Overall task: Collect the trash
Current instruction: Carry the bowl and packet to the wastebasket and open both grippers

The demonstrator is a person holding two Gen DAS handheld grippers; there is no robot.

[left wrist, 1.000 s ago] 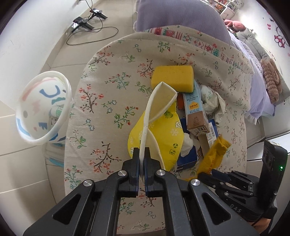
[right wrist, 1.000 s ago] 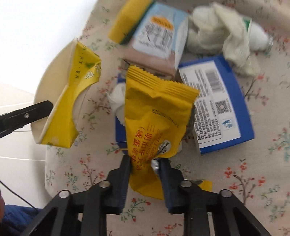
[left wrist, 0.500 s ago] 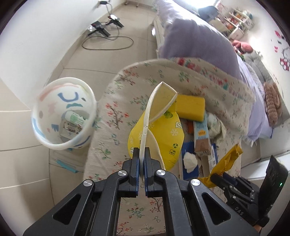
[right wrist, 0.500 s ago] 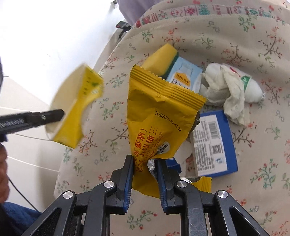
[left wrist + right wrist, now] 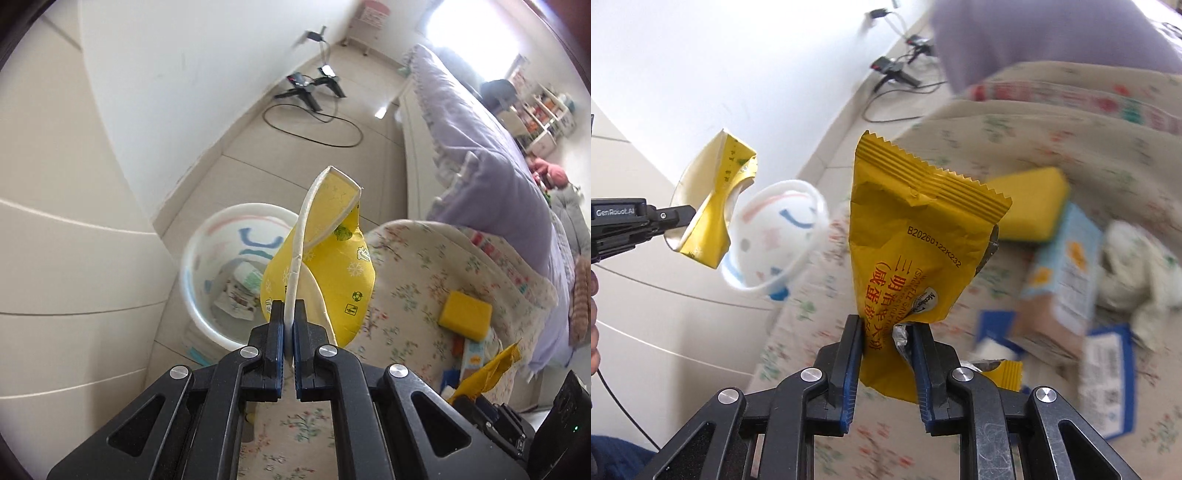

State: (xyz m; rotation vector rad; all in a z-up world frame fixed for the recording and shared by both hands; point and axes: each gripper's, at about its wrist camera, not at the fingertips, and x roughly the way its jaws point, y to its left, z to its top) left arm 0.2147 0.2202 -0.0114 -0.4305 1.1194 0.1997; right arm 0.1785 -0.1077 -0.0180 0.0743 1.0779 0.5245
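Altogether two grippers are at work, each clamped on one piece of trash. The left gripper (image 5: 289, 314) has its blue-padded jaws pressed nearly together on the white rolled rim of a flattened yellow paper cup (image 5: 325, 266), a creased, folded cone of thin card printed with snowflakes and small recycling marks. In the right wrist view this cup (image 5: 713, 206) hangs out from the left gripper (image 5: 690, 214) in front of the bin. The right gripper (image 5: 886, 332) pinches the lower part of one yellow snack wrapper (image 5: 916, 236), a crinkled glossy foil packet with a zigzag crimped top edge, red Chinese lettering and a black printed code; its silver inner lining shows at the torn side.

One trash bin (image 5: 221, 266) stands on the tiled floor beside the table: a round white plastic tub with a thick rolled rim and blue and pink doodles on its wall. Two or three scraps of printed paper lie in its bottom.

On the floral tablecloth (image 5: 413, 280), a soft woven cotton with sprig prints, one rectangular yellow sponge (image 5: 465, 314) lies flat. In the blurred right wrist view, beside the sponge (image 5: 1030, 203) sit one pale blue carton (image 5: 1063, 266), one crumpled white tissue (image 5: 1134, 273) and one flat blue box with a barcode label (image 5: 1108, 373).

A lilac quilt (image 5: 487, 162) covers the bed behind. One black cable (image 5: 314, 125) loops across the floor.
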